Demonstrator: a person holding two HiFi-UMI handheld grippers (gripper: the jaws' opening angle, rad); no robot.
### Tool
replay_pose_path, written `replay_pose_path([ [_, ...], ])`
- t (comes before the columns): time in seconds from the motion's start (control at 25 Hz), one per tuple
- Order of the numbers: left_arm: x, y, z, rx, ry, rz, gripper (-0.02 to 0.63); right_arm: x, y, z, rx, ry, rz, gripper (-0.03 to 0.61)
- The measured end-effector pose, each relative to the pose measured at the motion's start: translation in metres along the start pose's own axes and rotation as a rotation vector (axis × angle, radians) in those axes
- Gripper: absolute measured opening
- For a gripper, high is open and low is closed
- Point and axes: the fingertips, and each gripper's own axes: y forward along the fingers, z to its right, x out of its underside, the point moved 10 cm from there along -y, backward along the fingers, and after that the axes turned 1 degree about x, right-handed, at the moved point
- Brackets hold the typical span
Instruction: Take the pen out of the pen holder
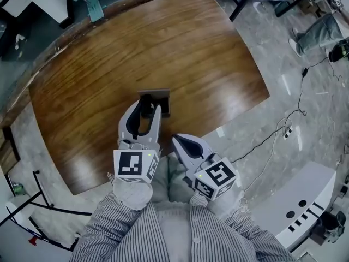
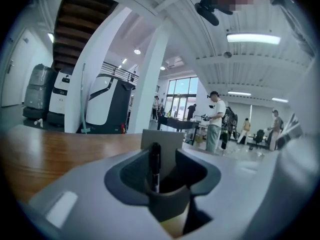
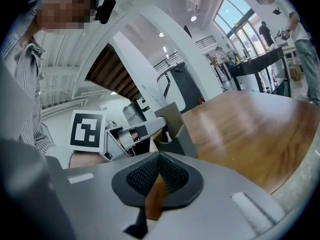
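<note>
Pen [image 2: 155, 166] stands upright in the holder [image 2: 161, 138], near the front edge of the worktop [image 1: 163, 48], right between the jaws of my left gripper [image 1: 150, 105]. Those jaws are spread wide, 1 on each side of the pen, and as far as I can see neither pad touches it. My right gripper [image 1: 178, 141] hangs at the worktop's front edge, just beside the left one, with its jaws pressed together on nothing.

I judge the step in hand to be the grasp. To do it well I'd first centre the pen in the gap, since in the left gripper view it reads a little left of the middle. Closing off-centre could shove it against the holder wall. I'd pinch the shaft above the rim, so the pads catch the pen and not the holder. Then I'd lift straight up along the pen's own line, because a slanted pull may drag the holder along or topple it. The right gripper is near enough to steady the holder if it starts to rise.

The pen is slim and black, with a paler stretch low on the shaft. The holder is a small grey box with a tall back wall. I can see only 1 pen in it.
</note>
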Motion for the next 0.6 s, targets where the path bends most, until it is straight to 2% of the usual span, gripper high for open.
replay_pose_path([
  [0.12, 0.002, 0.004, 0.002, -0.024, 0.002, -0.013, 0.173, 0.0, 0.001, 0.003, -0.005, 0.004, -0.002, 0.0],
  [0.28, 0.004, 0.008, 0.006, -0.074, 0.031, -0.053, 0.168, 0.003, -0.002, 0.006, -0.009, 0.009, -0.011, 0.0],
  [0.36, 0.006, 0.009, 0.006, -0.105, 0.042, -0.073, 0.109, 0.005, -0.002, 0.008, -0.01, 0.011, -0.014, 0.0],
  [0.56, 0.007, 0.011, 0.008, -0.147, 0.089, -0.066, 0.094, 0.007, -0.008, 0.013, -0.008, 0.015, -0.025, 0.0],
  [0.6, 0.006, 0.011, 0.009, -0.153, 0.105, -0.067, 0.074, 0.008, -0.009, 0.014, -0.007, 0.016, -0.027, 0.0],
])
